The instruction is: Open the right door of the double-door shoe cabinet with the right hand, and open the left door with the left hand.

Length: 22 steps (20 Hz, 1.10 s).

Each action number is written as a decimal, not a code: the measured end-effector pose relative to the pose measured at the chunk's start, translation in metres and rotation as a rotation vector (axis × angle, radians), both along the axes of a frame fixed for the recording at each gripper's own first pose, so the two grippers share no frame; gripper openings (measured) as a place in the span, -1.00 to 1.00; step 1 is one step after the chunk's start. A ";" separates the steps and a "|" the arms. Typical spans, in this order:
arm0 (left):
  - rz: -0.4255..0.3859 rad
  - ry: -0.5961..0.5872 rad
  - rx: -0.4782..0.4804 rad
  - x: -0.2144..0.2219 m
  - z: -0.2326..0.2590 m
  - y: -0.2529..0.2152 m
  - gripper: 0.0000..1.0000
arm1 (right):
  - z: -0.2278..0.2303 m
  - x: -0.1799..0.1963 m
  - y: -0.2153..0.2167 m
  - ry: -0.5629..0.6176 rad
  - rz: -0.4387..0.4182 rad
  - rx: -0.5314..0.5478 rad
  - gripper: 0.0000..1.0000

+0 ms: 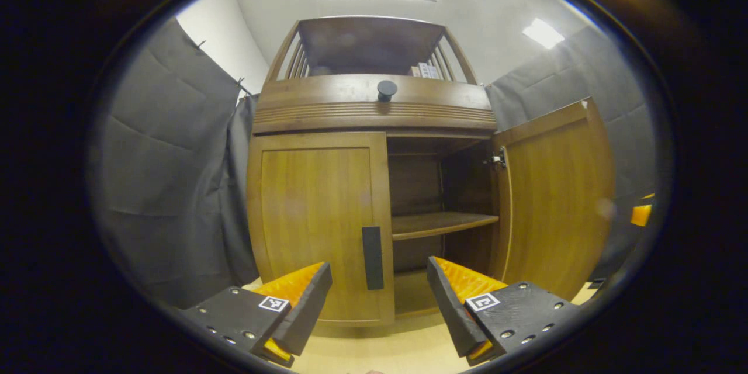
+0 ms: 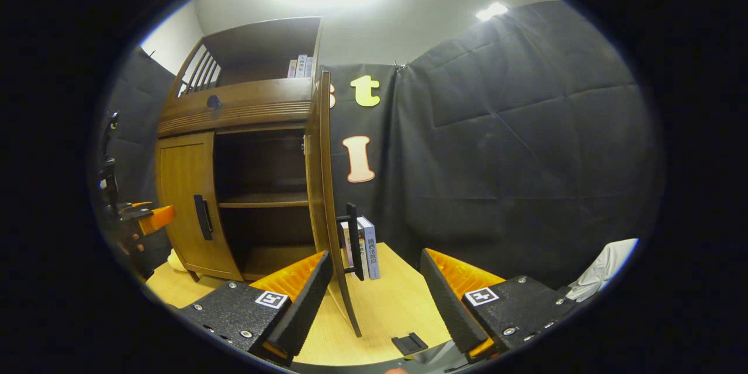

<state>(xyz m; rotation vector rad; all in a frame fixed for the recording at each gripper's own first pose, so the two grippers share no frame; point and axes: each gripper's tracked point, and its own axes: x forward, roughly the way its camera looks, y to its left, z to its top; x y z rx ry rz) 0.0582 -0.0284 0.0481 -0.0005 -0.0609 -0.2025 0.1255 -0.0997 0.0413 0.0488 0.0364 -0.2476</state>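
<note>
The shoe cabinet fills the middle of the left gripper view, a brown wooden piece with a smooth, slightly glossy finish, a ribbed band under its top and a round dark knob on the drawer front. Its right door stands swung wide at the right of the frame, showing a bare shelf inside. The left door sits closed at centre left, a flat framed panel with a dark upright bar handle on its inner edge, low in the frame.

The left gripper hangs spread in front of that handle, touching nothing. In the right gripper view the right gripper is also spread and empty, with the open door's edge and its handle between and just beyond the fingers; some books stand behind it on the pale wooden floor.

The door looks rigid and moderately heavy, turning on hinges at its outer edge, so it should swing in an arc rather than pull straight. The bar handle is the best hold: narrow, stiff, probably smooth, so a firm pinch across it is needed to stop slipping.
</note>
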 end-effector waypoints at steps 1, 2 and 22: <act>0.003 -0.001 -0.002 0.003 0.001 0.000 0.87 | 0.001 -0.003 0.000 -0.001 -0.006 -0.002 0.82; 0.005 0.002 -0.008 0.005 0.000 0.000 0.96 | 0.001 -0.006 -0.002 0.000 -0.011 -0.001 0.88; 0.045 0.202 -0.041 0.022 -0.039 -0.002 0.86 | -0.029 -0.025 0.006 0.090 0.003 0.020 0.89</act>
